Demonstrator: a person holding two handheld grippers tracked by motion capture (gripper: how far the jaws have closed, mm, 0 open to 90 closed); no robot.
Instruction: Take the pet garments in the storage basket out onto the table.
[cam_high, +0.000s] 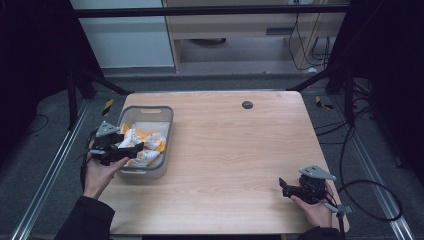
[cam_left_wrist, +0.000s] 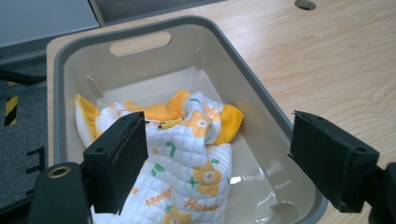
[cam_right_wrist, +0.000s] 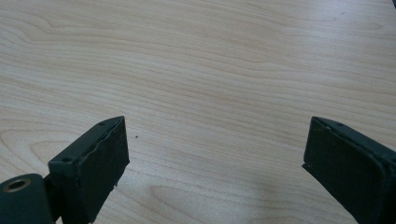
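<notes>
- The left gripper (cam_high: 131, 148) is positioned over the near-left rim of the grey basket (cam_high: 169, 125). In the left gripper view its jaws are spread wide, with nothing clamped between them.
- The left pad (cam_left_wrist: 122, 161) stands just beside or against the quilted cloth (cam_left_wrist: 187, 172); contact cannot be confirmed. The right pad (cam_left_wrist: 332, 161) hangs over the basket's right wall, apart from the cloth.
- The cloth, white with an orange flower print and orange lining, lies crumpled inside the basket, towards its near-left end. The far end of the basket floor is bare.
- The right gripper (cam_high: 286, 187) is held low over the table (cam_high: 240, 150) near its near-right corner, well apart from the basket. Its jaws are fully spread over bare wood, and nothing is held.
- Progress is judged as follows: the cloth is fully contained in the basket, and no grip is established. If removal is intended, the grasp and lift are both left to do; if placement was intended, only withdrawal is left.
</notes>
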